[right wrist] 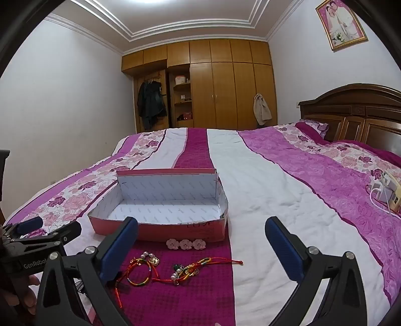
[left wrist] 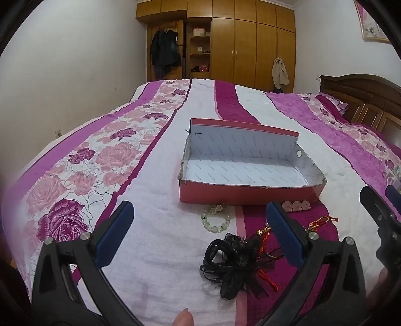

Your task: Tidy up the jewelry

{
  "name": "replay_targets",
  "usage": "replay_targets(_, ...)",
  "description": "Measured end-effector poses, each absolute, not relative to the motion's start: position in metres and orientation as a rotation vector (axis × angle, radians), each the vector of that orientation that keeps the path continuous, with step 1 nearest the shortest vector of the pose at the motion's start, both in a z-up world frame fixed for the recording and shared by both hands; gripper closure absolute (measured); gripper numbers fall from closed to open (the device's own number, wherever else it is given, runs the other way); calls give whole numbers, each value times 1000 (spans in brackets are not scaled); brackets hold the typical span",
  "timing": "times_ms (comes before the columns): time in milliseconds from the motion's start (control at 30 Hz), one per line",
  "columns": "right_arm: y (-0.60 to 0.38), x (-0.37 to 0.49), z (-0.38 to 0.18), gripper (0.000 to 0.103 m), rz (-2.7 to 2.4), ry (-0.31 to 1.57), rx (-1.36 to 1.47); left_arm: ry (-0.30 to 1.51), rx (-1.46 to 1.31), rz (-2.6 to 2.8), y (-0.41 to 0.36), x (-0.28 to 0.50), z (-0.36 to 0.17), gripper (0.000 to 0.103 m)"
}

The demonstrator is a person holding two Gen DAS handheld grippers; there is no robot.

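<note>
Both grippers, left gripper [left wrist: 200, 225] and right gripper [right wrist: 201, 240], wide open, empty, above jewelry [right wrist: 140, 272]

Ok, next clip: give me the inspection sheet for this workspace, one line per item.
Surface: bedspread, striped white, magenta and floral.
Job's things: empty open pink box; in front of it a green bead bracelet, black lace hair tie, pink flower clip, red cord bracelets with beads.
Clutter: white and cream devices at the bed's right edge.
Tools: left tool open, above the hair tie; right tool open, above the cord bracelets; neither holds anything.
Cables: white cable by the devices.
Surroundings: wooden wardrobe, headboard, framed photo.
</note>
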State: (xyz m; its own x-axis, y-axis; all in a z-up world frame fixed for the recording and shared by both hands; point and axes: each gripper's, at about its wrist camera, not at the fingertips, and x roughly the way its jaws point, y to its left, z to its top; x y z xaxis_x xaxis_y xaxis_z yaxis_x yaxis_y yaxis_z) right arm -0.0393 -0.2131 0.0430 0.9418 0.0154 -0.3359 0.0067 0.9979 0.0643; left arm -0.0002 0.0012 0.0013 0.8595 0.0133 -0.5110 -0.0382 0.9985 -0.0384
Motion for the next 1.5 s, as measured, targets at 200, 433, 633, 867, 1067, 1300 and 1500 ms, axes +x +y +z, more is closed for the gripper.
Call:
replay_targets(200, -214, -39, 43, 0, 3, 343, 71, 538, -33, 21, -3, -4, 1, 4)
replay_targets(433, -213, -37, 43, 0, 9, 347, 81, 538, -36, 20, -3, -5, 2, 4)
replay_targets(633, -213, -39, 43, 0, 8, 345, 76, 537, -37, 21, -3, -5, 2, 4)
replay_targets(867, -212, -38, 43, 0, 7, 346, 78, 536, -38, 21, -2, -3, 2, 4)
replay_targets(1067, -213, -39, 43, 0, 8, 346, 79, 535, -37, 21, -3, -4, 2, 4)
replay_targets(1300, -213, -38, 43, 0, 8, 347, 80, 534, -38, 21, -3, -4, 2, 4)
replay_targets(1500, -213, -38, 43, 0, 7, 347, 80, 533, -38, 21, -3, -4, 2, 4)
